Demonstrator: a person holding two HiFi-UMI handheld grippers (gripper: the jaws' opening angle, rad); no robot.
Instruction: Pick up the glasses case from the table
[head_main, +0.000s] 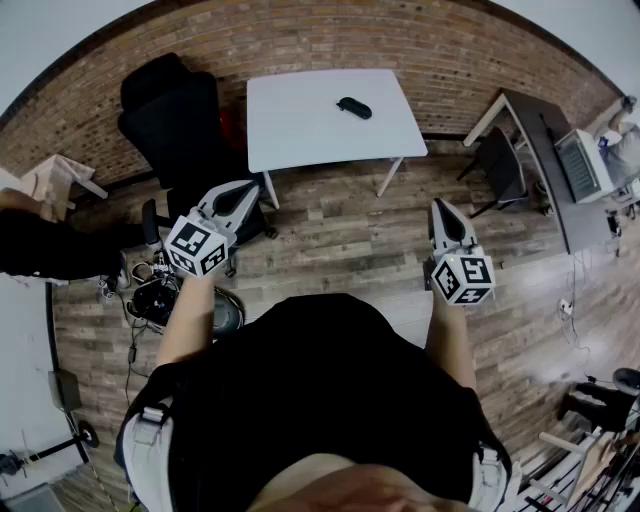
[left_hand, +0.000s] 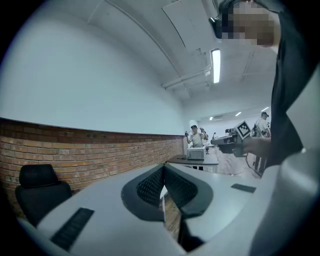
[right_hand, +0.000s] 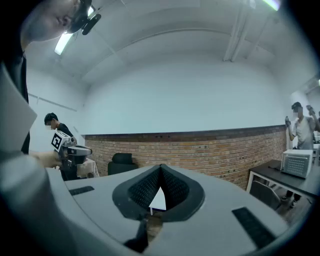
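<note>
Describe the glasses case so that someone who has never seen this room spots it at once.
Against the brick wall stands a white table, with a black office chair to its left in the head view. The glasses case lies on its top, right of centre and nearer the wall. It is a small dark oval, the only thing visible on the white surface.

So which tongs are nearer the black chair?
Left. The left tongs hang just in front of the chair; the right tongs are well off to its right, past the table.
</note>
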